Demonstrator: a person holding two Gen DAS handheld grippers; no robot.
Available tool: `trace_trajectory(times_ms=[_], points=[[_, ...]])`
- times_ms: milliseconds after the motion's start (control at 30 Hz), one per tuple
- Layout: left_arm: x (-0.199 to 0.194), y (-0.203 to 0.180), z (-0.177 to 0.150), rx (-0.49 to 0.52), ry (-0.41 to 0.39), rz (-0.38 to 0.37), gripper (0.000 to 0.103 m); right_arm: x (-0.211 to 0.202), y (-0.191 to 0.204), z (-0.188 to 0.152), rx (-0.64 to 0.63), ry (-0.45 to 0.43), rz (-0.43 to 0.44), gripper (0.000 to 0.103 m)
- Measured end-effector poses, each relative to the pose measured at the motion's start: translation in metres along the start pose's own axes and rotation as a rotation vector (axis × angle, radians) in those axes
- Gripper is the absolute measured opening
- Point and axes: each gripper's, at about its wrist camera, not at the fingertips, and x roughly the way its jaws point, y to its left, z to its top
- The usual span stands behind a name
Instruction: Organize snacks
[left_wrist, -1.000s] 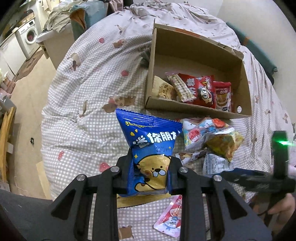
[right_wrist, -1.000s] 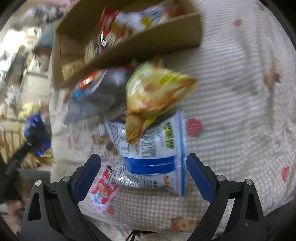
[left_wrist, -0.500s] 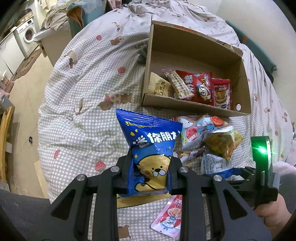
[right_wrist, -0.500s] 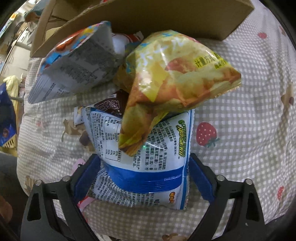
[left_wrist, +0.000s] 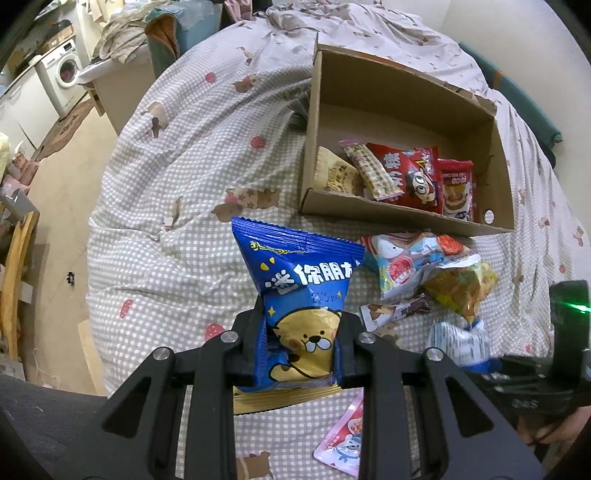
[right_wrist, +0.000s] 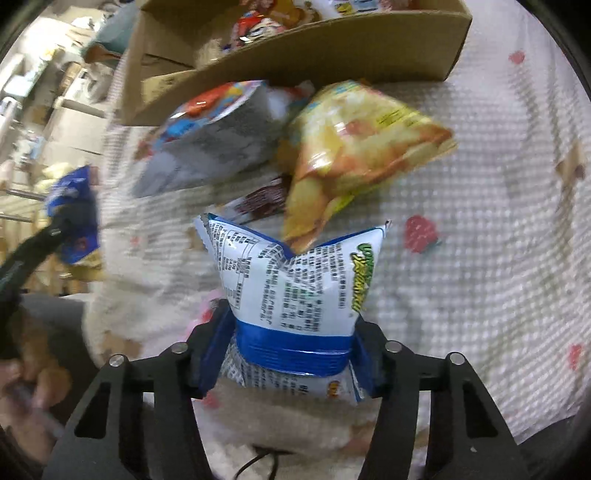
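The left claw (left_wrist: 299, 350) grips the blue bag (left_wrist: 301, 295). The right claw (right_wrist: 288, 358) is closing on the white bag (right_wrist: 295, 280) on the bed (left_wrist: 177, 206). Next, I think, both go in the box (left_wrist: 402, 218).

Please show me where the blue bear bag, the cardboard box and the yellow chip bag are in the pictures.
blue bear bag (left_wrist: 306, 295), left wrist view, on its printed front above the bear.
cardboard box (left_wrist: 402, 218), left wrist view, on its near wall.
yellow chip bag (right_wrist: 354, 144), right wrist view, on the middle of its front.

blue snack bag (left_wrist: 295, 295): glossy printed plastic film, crinkled
white snack bag (right_wrist: 295, 291): shiny plastic film, creased
box (left_wrist: 402, 218): matt brown corrugated cardboard
bedsheet (left_wrist: 177, 229): soft checked cloth, puckered
left tongs (left_wrist: 297, 350): matt black plastic, metal screws
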Motion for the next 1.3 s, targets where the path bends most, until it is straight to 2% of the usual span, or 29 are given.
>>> trace_trajectory(times_ms=[200, 300, 467, 600, 700, 800, 933, 1133, 1300], points=[[0.001, 0.005, 0.000, -0.007, -0.007, 0.030, 0.023, 0.000, 0.025, -0.016, -0.040, -0.004, 0.108, 0.055], [0.000, 0.007, 0.001, -0.009, -0.022, 0.051, 0.023, -0.003, 0.040, -0.019, -0.088, -0.033, 0.148, 0.054], [-0.003, 0.011, 0.003, -0.023, -0.045, 0.077, 0.023, -0.027, 0.055, -0.022, -0.137, -0.144, 0.228, 0.054], [-0.003, 0.013, 0.003, -0.028, -0.048, 0.077, 0.023, -0.053, 0.059, -0.022, -0.149, -0.275, 0.271, 0.054], [-0.004, 0.011, 0.003, -0.017, -0.058, 0.083, 0.023, -0.070, 0.051, -0.020, -0.147, -0.363, 0.244, 0.054], [-0.004, 0.009, 0.003, -0.013, -0.059, 0.082, 0.023, -0.091, 0.051, -0.025, -0.155, -0.504, 0.119, 0.054], [-0.004, 0.006, 0.003, -0.009, -0.060, 0.077, 0.023, -0.116, 0.037, -0.028, -0.129, -0.602, 0.054, 0.054], [-0.020, 0.007, 0.008, -0.024, -0.111, 0.045, 0.023, -0.135, 0.018, -0.023, -0.054, -0.663, 0.053, 0.053], [-0.035, 0.006, 0.024, -0.038, -0.146, 0.017, 0.023, -0.151, 0.013, -0.011, -0.048, -0.701, 0.052, 0.054]])
